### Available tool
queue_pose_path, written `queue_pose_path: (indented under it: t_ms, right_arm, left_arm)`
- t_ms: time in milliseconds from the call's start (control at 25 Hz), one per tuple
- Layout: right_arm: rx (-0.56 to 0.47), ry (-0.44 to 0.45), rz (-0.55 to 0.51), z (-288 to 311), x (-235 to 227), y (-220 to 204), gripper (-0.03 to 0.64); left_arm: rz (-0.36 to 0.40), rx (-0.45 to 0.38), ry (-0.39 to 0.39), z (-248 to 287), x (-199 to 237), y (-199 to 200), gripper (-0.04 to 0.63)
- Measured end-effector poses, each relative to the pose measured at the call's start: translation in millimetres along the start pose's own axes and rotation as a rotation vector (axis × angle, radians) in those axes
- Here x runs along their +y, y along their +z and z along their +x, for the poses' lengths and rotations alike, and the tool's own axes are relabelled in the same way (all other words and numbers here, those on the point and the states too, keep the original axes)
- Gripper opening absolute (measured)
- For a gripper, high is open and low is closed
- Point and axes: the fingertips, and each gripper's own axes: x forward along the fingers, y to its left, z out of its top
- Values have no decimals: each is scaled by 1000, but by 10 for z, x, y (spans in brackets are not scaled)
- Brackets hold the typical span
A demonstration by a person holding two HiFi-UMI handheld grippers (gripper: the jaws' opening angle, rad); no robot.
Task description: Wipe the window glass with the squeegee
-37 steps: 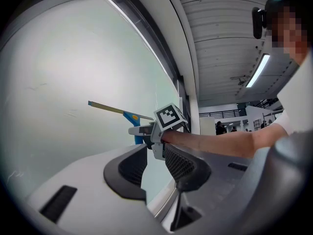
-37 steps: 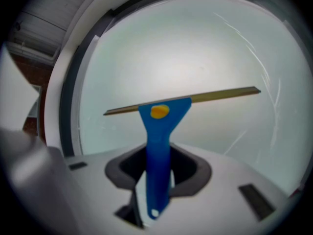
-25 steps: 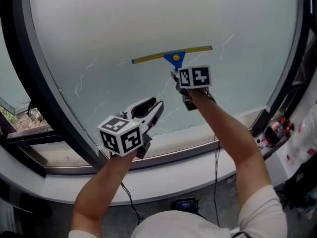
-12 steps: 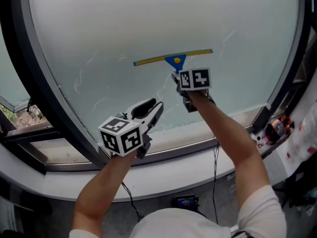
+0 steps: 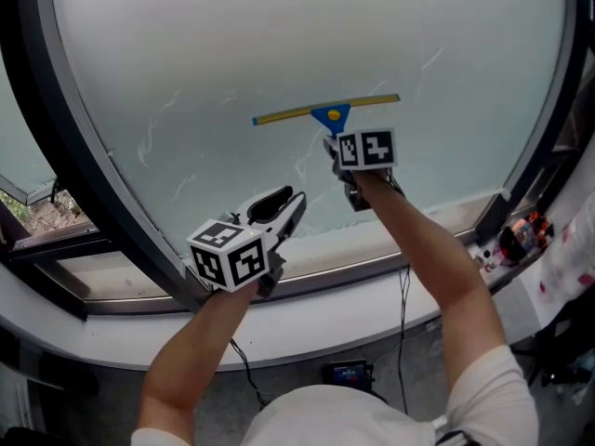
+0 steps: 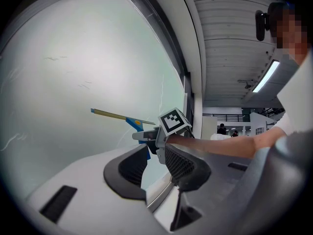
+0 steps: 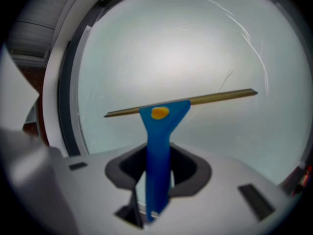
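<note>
1. Window glass [image 5: 279, 45]: pale, with faint streaks.
2. Left gripper [image 5: 279, 209]: low before the glass, jaws apart, empty.
3. Right gripper [image 7: 157, 180]: near the glass's middle, clamped on the blue handle.
4. Squeegee [image 5: 327, 112]: blade against the glass, tilted slightly.

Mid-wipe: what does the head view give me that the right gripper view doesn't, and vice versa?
Head view only: the left tool, open and empty, below and left of the squeegee; the person's forearms; the white sill. Right gripper view only: a close look at the squeegee's blue handle clamped between the jaws of the right tool. Both: the blade lying slightly tilted across the window glass, with faint streaks on the pane.
</note>
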Motion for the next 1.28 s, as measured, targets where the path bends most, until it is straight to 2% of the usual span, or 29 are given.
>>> queue_pose_path:
  t_ms: [1280]
  right_arm:
    - [84,-13,-6,239,-42,-801,143]
  left_arm:
    - [-106,61,64,-120,248,-645,136]
